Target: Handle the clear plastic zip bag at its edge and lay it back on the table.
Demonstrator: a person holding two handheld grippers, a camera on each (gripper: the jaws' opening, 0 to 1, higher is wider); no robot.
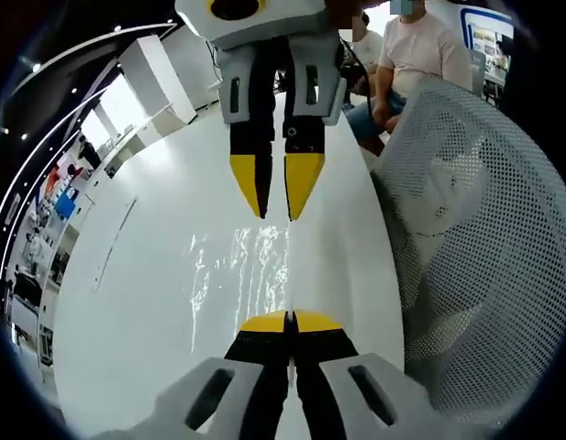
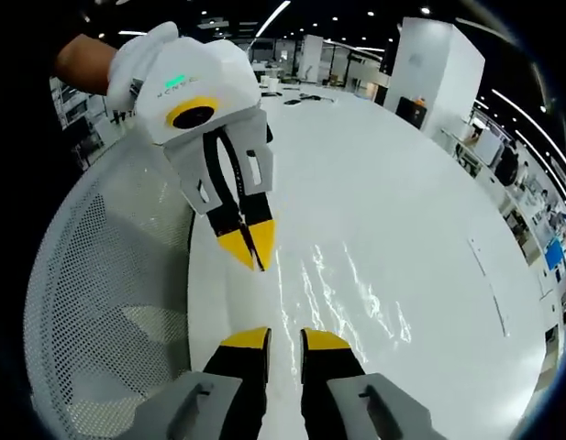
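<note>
The clear plastic zip bag (image 1: 241,270) lies flat on the white table (image 1: 145,302) and shows mostly as glints. My left gripper (image 1: 288,320) has its yellow-tipped jaws shut at the bag's near edge, pinching it as far as I can tell. Opposite it, my right gripper (image 1: 279,203) stands at the bag's far edge with its jaws open. In the right gripper view the bag (image 2: 351,289) spreads to the right of both grippers. There my right gripper (image 2: 284,342) is open with only table between its jaws, and my left gripper (image 2: 253,246) is shut just ahead.
A white mesh chair back (image 1: 489,238) stands close against the table edge beside both grippers, also the mesh chair back (image 2: 99,312). A person (image 1: 413,50) sits beyond the table. A hand (image 2: 85,57) holds the left gripper. Shelves line the room's far side.
</note>
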